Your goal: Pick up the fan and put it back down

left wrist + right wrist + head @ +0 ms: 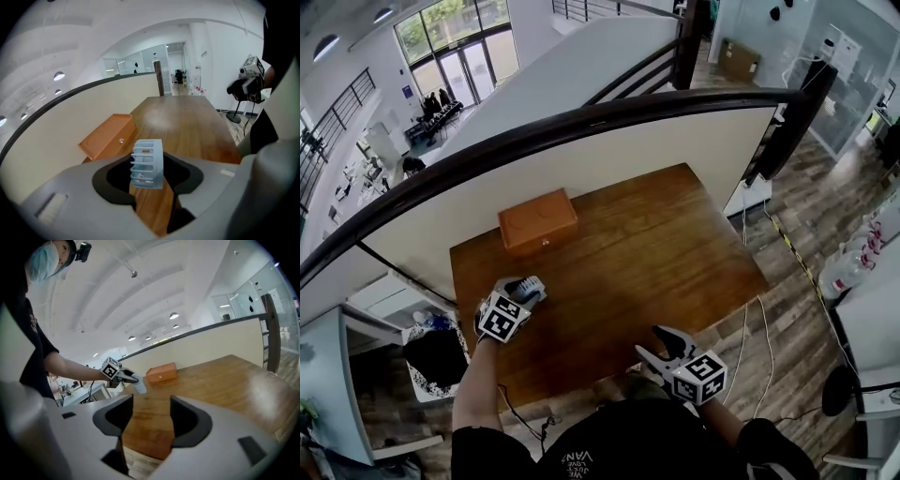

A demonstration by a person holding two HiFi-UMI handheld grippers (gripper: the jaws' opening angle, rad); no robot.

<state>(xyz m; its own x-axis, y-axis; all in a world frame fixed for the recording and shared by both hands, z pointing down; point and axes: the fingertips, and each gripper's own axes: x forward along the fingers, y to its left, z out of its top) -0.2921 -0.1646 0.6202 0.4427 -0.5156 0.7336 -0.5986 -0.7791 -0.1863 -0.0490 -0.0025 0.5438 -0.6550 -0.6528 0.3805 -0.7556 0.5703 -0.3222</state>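
- A brown wooden counter (675,244) stands against a curved cream parapet with a dark rail (581,122). Beyond the parapet a lower hall with glass doors is visible. Plank flooring (797,281) runs along the counter's 3 o'clock side.
- An orange box (537,221) lies at the counter's 11 o'clock end, close to the parapet.
- In the head view, the person's bare left forearm (478,375) reaches up from 7 o'clock. It carries the left hand-held gripper (528,286) over the counter's 8 o'clock corner, tilted downward, with the box at its 12 o'clock.
- The right hand-held gripper (652,345) hangs at the counter's 6 o'clock edge. Its jaws stand apart with only counter wood showing between them.
- The pale blue slatted fan (147,163) stands on edge between the left jaws, which are clamped on it. The right gripper view shows it at that gripper's tip, above the wood.
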